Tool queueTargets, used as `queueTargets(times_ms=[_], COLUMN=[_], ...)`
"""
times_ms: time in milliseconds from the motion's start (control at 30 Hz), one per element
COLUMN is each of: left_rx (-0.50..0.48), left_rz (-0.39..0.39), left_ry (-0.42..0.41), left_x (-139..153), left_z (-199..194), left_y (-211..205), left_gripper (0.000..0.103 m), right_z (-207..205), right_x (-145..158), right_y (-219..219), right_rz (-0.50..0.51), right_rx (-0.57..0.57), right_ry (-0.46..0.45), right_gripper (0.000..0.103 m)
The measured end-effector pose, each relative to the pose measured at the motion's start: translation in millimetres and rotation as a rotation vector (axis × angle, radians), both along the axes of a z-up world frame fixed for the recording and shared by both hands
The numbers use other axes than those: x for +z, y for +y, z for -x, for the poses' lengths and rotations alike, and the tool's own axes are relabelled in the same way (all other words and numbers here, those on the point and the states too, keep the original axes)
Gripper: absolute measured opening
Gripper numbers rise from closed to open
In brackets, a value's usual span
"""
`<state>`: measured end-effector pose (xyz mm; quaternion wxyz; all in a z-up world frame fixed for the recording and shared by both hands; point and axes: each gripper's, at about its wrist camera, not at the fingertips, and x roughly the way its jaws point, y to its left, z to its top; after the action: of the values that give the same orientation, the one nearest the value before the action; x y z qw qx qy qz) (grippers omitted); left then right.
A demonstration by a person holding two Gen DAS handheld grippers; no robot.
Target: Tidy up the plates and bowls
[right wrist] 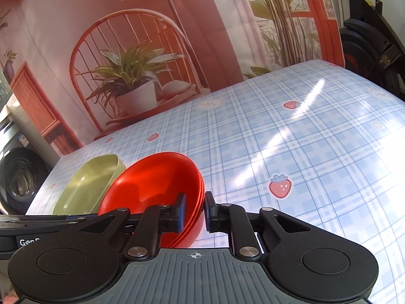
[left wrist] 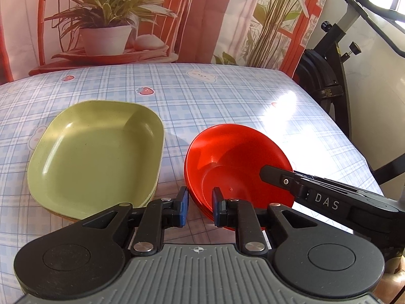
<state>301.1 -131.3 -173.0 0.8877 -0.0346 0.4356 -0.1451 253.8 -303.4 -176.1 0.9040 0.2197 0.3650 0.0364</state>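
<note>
A stack of red bowls sits tilted on the blue checked tablecloth. A stack of green square plates lies to its left. My left gripper straddles the near rim of the red bowls, pads a small gap apart. My right gripper straddles the right rim of the red bowls, one pad inside and one outside, not clearly pressing. The green plates show behind the bowls in the right wrist view. The right gripper's arm shows in the left wrist view.
A printed backdrop with a plant and chair hangs behind the table. An exercise bike stands past the table's right edge. A washing machine stands at the left. The tablecloth stretches to the right.
</note>
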Motion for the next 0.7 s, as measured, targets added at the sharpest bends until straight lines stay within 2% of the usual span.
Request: queueTargets(times_ms=[333, 467, 700], left_rx=[0.0, 0.026, 0.055], left_rz=[0.04, 0.08, 0.103], left_ry=[-0.022, -0.003, -0.054], left_x=[11, 17, 33], left_z=[17, 19, 26], left_y=[9, 21, 42], left_gripper=[0.021, 0.021, 0.021], right_z=[6, 5, -4], right_x=[23, 35, 51], right_y=[10, 20, 42], right_rz=[0.024, 0.042, 0.074], right_rx=[-0.004, 0.013, 0.046], right_ry=[0.001, -0.007, -0.02], right_gripper=[0.015, 0.015, 0.015])
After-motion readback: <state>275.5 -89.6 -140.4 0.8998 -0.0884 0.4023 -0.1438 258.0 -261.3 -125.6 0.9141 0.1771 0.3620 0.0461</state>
